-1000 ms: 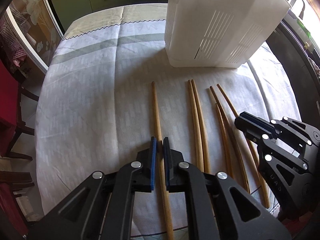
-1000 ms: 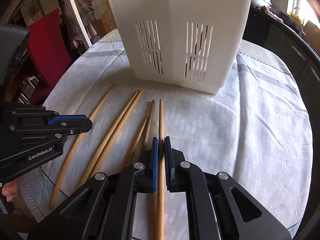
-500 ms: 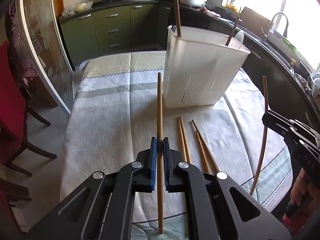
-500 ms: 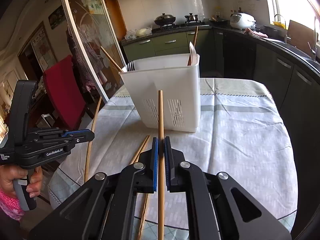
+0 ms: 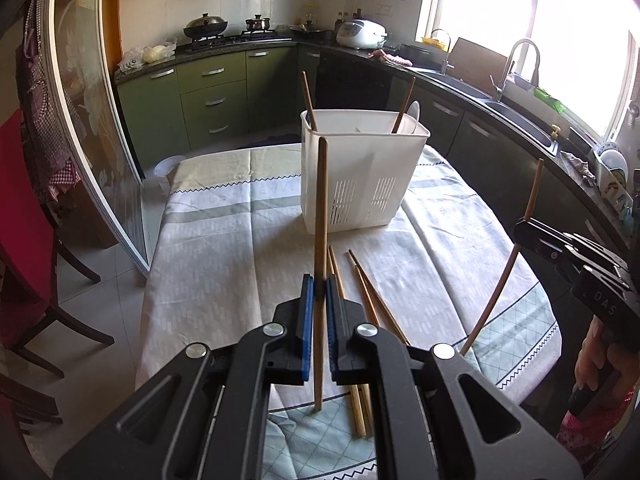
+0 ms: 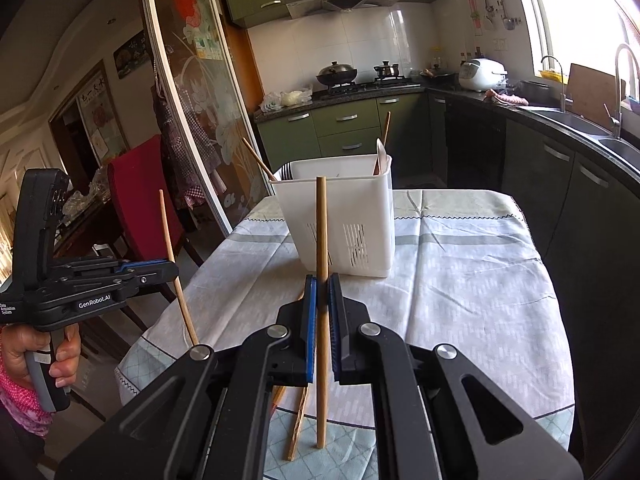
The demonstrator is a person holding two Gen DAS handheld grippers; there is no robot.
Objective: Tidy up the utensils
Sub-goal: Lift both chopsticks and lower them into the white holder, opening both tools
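My left gripper (image 5: 317, 285) is shut on a wooden chopstick (image 5: 321, 216) and holds it upright above the table. My right gripper (image 6: 322, 284) is shut on another chopstick (image 6: 321, 232), also upright. Each gripper shows in the other's view: the right one (image 5: 520, 229) at the right, the left one (image 6: 173, 269) at the left. A white slotted utensil holder (image 5: 360, 168) stands on the table ahead; it also shows in the right wrist view (image 6: 344, 216). It holds two chopsticks and a spoon. Several chopsticks (image 5: 368, 300) lie on the cloth.
The round table has a pale patterned cloth (image 5: 224, 248). A red chair (image 6: 140, 192) stands by a glass sliding door (image 5: 88, 120). Green kitchen cabinets (image 5: 216, 96), a stove with pots and a sink counter (image 5: 516, 116) lie behind.
Both grippers have lifted their chopsticks off the cloth and risen well above the table, moving back from the holder. The chopsticks now stand upright.
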